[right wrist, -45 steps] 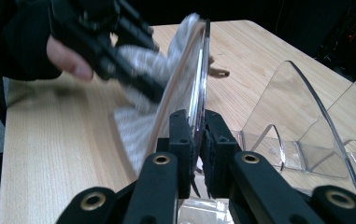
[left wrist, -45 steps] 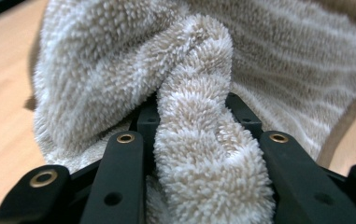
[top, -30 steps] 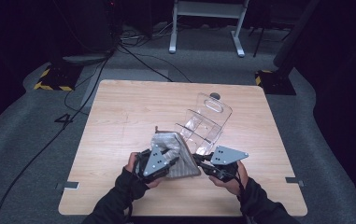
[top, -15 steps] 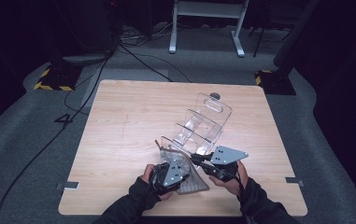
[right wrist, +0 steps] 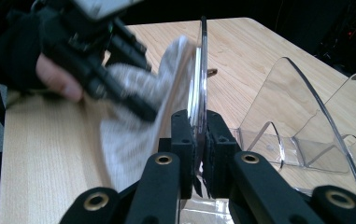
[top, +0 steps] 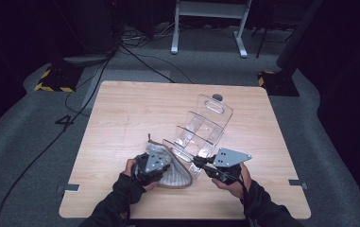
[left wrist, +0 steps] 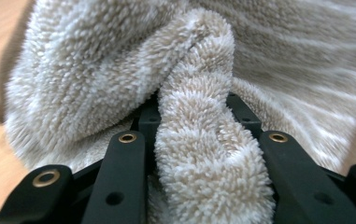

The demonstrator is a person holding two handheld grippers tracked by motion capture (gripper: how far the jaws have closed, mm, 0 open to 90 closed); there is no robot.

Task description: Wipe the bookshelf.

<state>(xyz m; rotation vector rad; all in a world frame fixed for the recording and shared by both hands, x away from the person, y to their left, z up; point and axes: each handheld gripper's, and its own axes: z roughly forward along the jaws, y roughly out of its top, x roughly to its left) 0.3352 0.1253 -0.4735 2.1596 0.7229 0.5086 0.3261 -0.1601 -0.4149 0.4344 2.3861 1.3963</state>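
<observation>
— While the clear acrylic rack [top: 201,135] is lying tilted on the surface [top: 121,113], near its front middle, which step are we watching?

— The wiping, I'd judge. The fluffy beige cloth [top: 174,174] is lying against the rack's nearest panel, at its lower left corner, partly on the wood.

— Who is holding what?

— The right gripper [top: 202,163] is bracing the rack: in the right gripper view its jaws are pressing together on the thin edge of the clear panel [right wrist: 198,93]. The left gripper [top: 164,166] is carrying the cloth; in the left gripper view a thick fold of the cloth [left wrist: 199,140] is bulging up between its jaws, which are pinching it.

— Is the cloth touching the plastic?

— In the right gripper view it is lying right up against the panel's face, so it looks like contact, though the blur is making that hard to confirm.

— And what is the next move calling for?

— Probably a stroke of the cloth along the panel, with the right jaws staying firm so the rack is not sliding or tipping, and the left grip remaining tight enough that the fold is not slipping out
</observation>
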